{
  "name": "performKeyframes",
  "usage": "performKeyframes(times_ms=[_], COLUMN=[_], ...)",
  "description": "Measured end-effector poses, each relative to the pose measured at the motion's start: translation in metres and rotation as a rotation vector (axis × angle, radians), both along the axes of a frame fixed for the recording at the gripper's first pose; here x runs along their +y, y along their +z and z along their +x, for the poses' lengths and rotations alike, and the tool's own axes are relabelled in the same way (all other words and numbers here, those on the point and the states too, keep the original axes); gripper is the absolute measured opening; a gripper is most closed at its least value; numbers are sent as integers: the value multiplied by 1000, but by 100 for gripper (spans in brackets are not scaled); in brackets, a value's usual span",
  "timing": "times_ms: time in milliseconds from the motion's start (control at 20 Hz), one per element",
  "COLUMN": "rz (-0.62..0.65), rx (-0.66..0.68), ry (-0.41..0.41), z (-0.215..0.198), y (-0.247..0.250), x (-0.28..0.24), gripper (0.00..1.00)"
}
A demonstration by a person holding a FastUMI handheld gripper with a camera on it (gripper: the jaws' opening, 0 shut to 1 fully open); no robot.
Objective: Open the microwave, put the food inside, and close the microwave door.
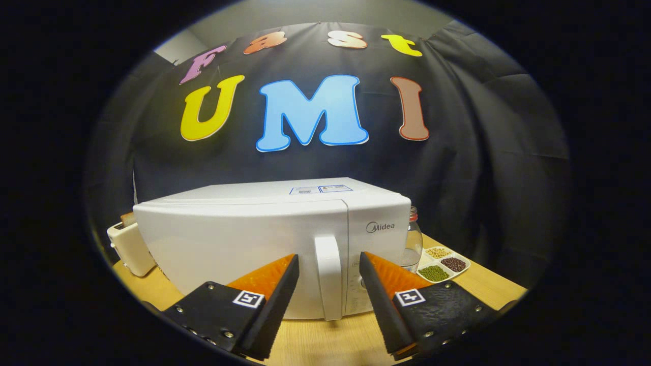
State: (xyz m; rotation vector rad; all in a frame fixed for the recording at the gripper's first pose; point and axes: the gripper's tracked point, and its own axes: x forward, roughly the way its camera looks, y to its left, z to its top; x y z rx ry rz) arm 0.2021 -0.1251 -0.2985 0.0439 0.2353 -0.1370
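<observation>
While the microwave (pixel 244 244) sits shut on the wooden table (pixel 325 340), the gripper (pixel 329 264) hangs spread wide before it — its fingers flank the vertical door handle (pixel 328 277) without touching. Left of the oven stands a toaster (pixel 129 249); right — a glass jar (pixel 413 244) and a divided tray of beans (pixel 441 264).

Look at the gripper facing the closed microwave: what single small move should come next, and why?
Probably ease the gripper forward and close it on the door handle. The microwave door looks shut, the fingers stand open on either side of the upright handle, and they do not seem to press on it yet. Gripping the handle would let the door be pulled open.
</observation>
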Motion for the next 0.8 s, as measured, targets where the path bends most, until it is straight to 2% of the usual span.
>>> performKeyframes(times_ms=[100,150,200,300,350,450,500,650,700,800], rz=[-7,3,17,0,-27,-38,-34,-8,-2,13], rx=[16,28,15,1,-3,0,3,17,19,25], ry=[-14,-19,-20,-5,-6,-13,-14,-6,-7,-7], z=[5,5,4,8,7,6,6,3,4,2], y=[-9,-12,-9,-8,-6,-7,-7,-6,-8,-9], x=[-5,-6,-4,0,1,0,0,1,0,1], gripper=[77,56,48,43,32,32,24,24,13,13])
